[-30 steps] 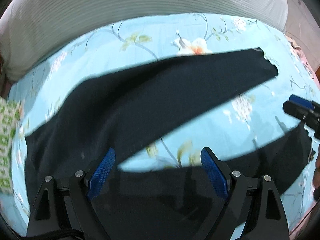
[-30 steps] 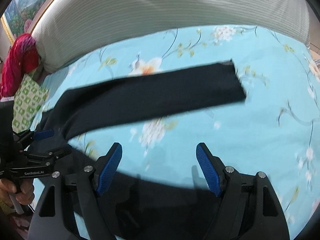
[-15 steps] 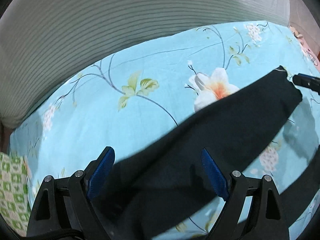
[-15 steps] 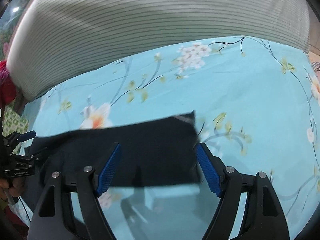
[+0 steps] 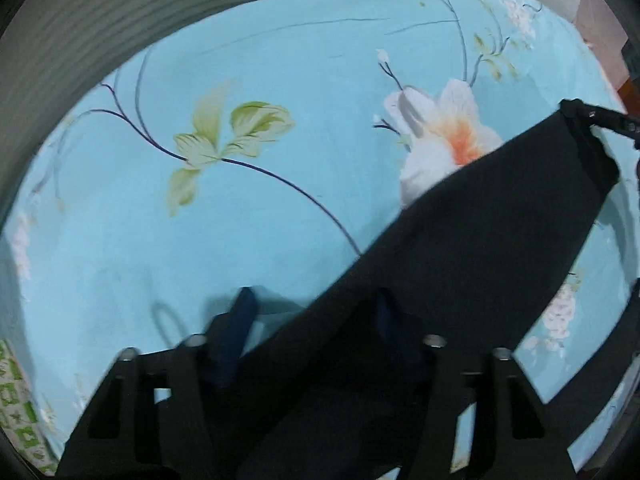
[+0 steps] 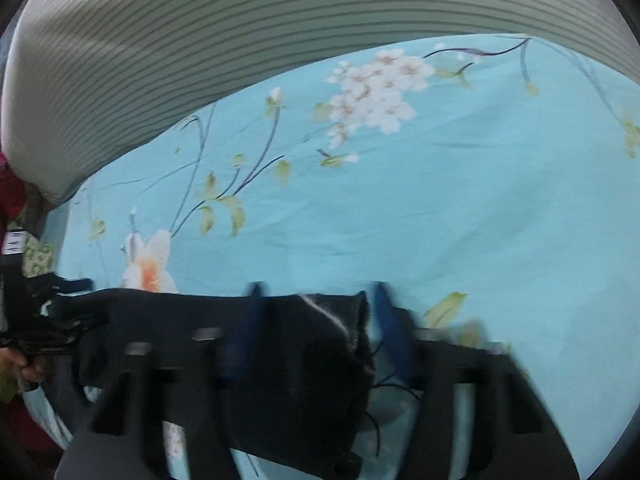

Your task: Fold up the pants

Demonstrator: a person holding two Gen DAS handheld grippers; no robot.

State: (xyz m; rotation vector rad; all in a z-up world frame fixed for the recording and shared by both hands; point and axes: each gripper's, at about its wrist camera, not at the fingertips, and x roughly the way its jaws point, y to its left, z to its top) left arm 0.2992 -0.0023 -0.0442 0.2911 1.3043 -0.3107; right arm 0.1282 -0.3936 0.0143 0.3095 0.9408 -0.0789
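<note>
The black pants [image 5: 472,248] lie on a light blue floral bedsheet [image 5: 280,120]. One leg runs up to the right in the left wrist view. My left gripper [image 5: 316,328] has its blue pads apart, with the leg's fabric lying between and over them. In the right wrist view the leg's frayed cuff [image 6: 320,340] lies between the pads of my right gripper [image 6: 320,332], which stand apart. Both views are blurred low down. The right gripper's tip shows at the cuff in the left wrist view [image 5: 600,116].
A grey-green striped pillow or bolster [image 6: 200,40] runs along the far edge of the bed. A green-and-white patterned cloth [image 5: 16,408] lies at the left edge. Something red [image 6: 10,188] sits at the far left. The person's hand [image 6: 24,364] holds the left gripper.
Both grippers have moved forward and down onto the far pant leg; the fabric now lies between the pads of each. The pads stand slightly closer together than before.
</note>
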